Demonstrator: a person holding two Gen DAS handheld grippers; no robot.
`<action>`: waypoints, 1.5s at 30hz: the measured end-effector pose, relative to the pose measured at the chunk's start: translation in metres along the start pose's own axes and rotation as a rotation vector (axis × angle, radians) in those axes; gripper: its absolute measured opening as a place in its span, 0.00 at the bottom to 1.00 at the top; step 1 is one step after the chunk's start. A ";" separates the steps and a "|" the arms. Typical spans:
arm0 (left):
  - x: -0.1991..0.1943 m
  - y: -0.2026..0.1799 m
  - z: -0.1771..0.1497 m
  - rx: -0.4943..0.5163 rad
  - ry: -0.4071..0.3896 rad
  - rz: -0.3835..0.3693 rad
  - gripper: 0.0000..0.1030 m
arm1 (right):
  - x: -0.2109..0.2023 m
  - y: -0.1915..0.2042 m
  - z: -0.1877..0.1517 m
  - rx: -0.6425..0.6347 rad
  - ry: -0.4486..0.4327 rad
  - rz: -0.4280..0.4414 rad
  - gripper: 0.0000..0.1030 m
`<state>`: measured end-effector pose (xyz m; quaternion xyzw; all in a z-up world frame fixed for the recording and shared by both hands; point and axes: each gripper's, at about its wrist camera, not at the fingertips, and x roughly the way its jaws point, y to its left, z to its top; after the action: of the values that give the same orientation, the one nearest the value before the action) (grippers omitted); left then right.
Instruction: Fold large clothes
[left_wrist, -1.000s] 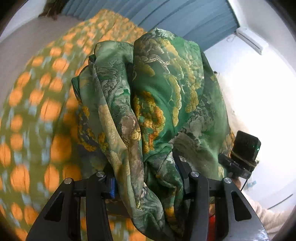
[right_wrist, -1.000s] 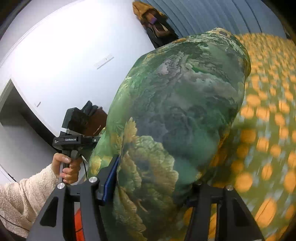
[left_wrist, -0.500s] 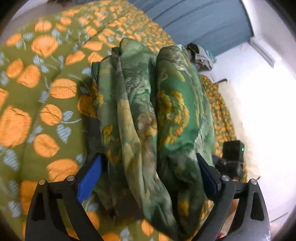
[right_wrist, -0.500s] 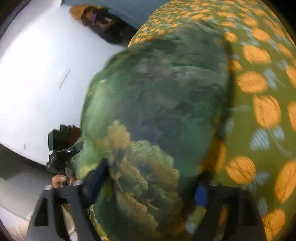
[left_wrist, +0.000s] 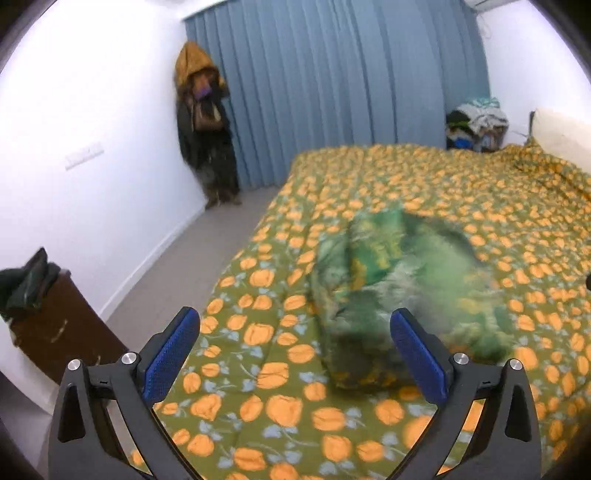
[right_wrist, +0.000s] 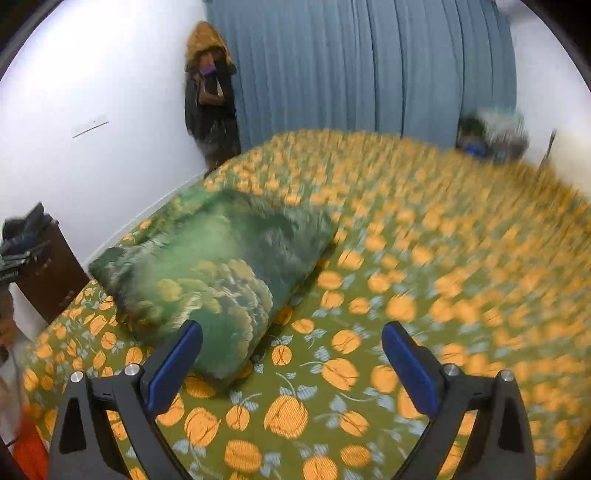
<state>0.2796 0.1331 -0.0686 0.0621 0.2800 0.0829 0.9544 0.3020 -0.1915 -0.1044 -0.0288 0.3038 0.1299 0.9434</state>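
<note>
A folded green garment (left_wrist: 399, 280) with a gold and grey print lies in a thick bundle on the bed (left_wrist: 424, 184), whose cover is olive with orange fruit. My left gripper (left_wrist: 295, 317) hovers just short of the bundle. Its jaws are opening and nothing is between its blue pads; the right pad overlaps the bundle's near edge in the picture. In the right wrist view the same garment (right_wrist: 218, 266) lies to the left on the bed (right_wrist: 406, 221). My right gripper (right_wrist: 292, 328) stands open beside its near end, holding nothing.
A grey strip of floor (left_wrist: 207, 251) runs between the bed and the white wall. Coats hang in the corner (left_wrist: 203, 122) by blue curtains (left_wrist: 332, 85). A brown cabinet (left_wrist: 55, 325) stands at the near left, and a clothes pile (left_wrist: 476, 125) and a pillow (left_wrist: 561, 133) sit beyond the bed.
Both grippers let go of the green bundle, opened wide and pulled back and up. The bundle, held up before, now lies on the bed.
</note>
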 end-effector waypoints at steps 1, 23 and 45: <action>-0.014 -0.005 -0.001 -0.024 0.002 0.024 1.00 | -0.017 0.003 0.000 0.008 -0.029 -0.012 0.96; -0.143 -0.047 -0.057 -0.107 0.140 -0.119 1.00 | -0.141 0.115 -0.053 -0.030 0.063 -0.156 0.96; -0.149 -0.065 -0.058 -0.082 0.164 -0.140 1.00 | -0.148 0.114 -0.057 -0.024 0.075 -0.156 0.97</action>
<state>0.1322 0.0453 -0.0493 -0.0038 0.3574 0.0322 0.9334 0.1242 -0.1227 -0.0616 -0.0683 0.3342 0.0584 0.9382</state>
